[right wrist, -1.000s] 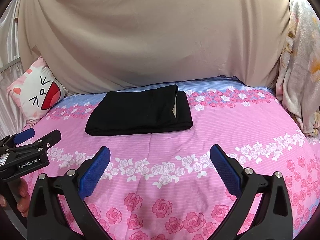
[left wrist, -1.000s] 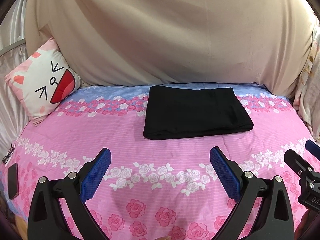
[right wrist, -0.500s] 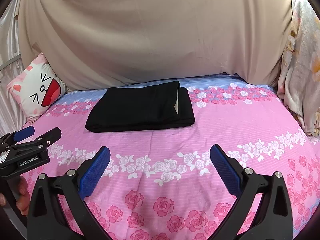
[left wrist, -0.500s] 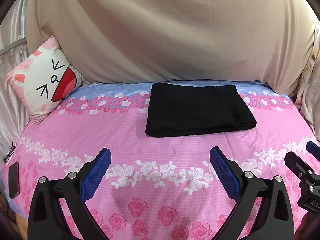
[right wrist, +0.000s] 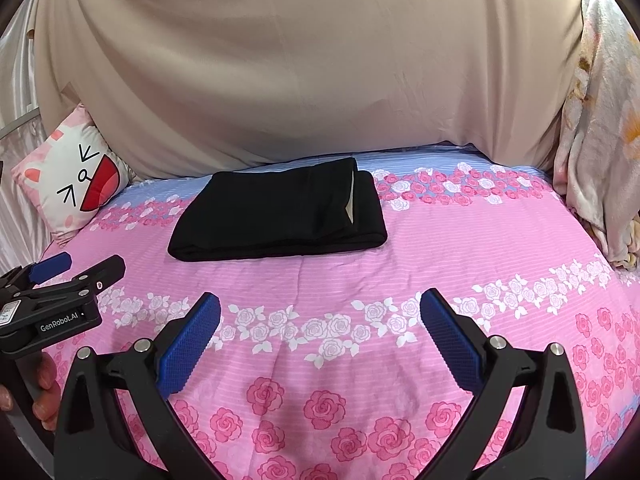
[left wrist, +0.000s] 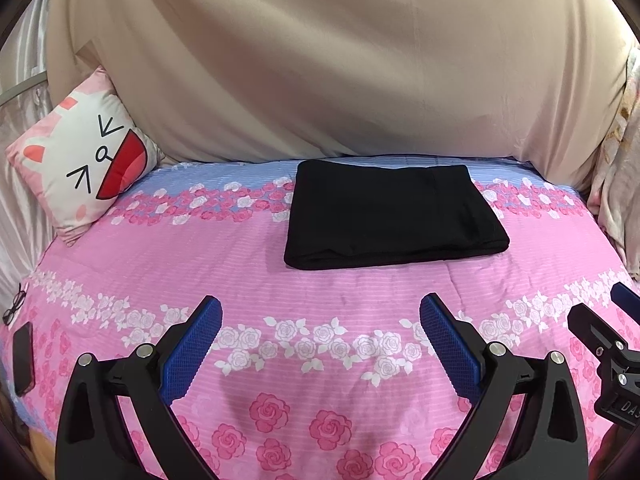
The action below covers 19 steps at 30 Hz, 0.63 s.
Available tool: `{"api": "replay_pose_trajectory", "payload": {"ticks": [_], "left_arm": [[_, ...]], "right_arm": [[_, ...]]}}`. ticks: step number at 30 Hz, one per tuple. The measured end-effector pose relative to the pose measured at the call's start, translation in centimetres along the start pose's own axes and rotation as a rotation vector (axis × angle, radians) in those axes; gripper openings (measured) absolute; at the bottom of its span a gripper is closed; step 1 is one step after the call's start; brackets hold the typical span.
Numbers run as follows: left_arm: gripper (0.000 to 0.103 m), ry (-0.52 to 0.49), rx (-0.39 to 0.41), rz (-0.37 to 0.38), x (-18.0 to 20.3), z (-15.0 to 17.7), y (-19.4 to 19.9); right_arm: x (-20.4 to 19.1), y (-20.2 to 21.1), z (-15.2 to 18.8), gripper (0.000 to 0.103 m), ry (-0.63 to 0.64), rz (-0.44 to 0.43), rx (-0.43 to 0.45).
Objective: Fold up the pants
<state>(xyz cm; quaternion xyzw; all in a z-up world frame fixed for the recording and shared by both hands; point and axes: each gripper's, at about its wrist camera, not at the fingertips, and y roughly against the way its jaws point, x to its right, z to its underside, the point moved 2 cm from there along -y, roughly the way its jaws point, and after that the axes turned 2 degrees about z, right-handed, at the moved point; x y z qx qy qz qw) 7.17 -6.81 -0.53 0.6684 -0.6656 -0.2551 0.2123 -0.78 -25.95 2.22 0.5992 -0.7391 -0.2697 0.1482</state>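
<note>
Pants (left wrist: 390, 216), black, folded into a flat rectangle, lie on the pink rose-print bedspread (left wrist: 320, 300), well ahead of both tongs and untouched. Against a second ago: pants sit lower and slightly larger in both views; fold unchanged. Left gripper (left wrist: 320, 328): blue pads spread wide, holding nothing, level above the bedspread. Right gripper (right wrist: 320, 326): likewise wide and empty, alongside. Cat-face pillow (left wrist: 80, 160) far to the left; phone (left wrist: 22, 358) and glasses (left wrist: 14, 306) at the left edge.

Lighting: bright, even, diffuse.
Shadows: faint, soft, on the bedspread (left wrist: 192, 264) beneath the grippers at 6 o'clock.
Focus: sharp centrally.
Distortion: strong fisheye curvature; dark vignette at all corners.
</note>
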Motion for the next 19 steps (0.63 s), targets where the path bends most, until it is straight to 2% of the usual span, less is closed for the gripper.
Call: {"api": "replay_pose_trajectory", "payload": {"ticks": [5,9,14,19], "left_arm": [[0.098,-0.019,0.014,-0.035,0.4,0.4,0.1],[0.098,-0.055,0.013,-0.015,0.9,0.6,0.3],[0.097,-0.107,0.026,-0.039,1.7,0.6,0.7],[0.097,-0.081,0.008,0.028,1.7,0.5,1.0]], "right_arm": [[0.0,0.0,0.0,0.098,0.000,-0.003,0.000],[0.0,0.1,0.2,0.098,0.003,-0.004,-0.003],[0.1,0.1,0.4,0.098,0.000,0.001,-0.008],[0.5,0.3,0.8,0.098,-0.010,0.008,-0.015]]}}
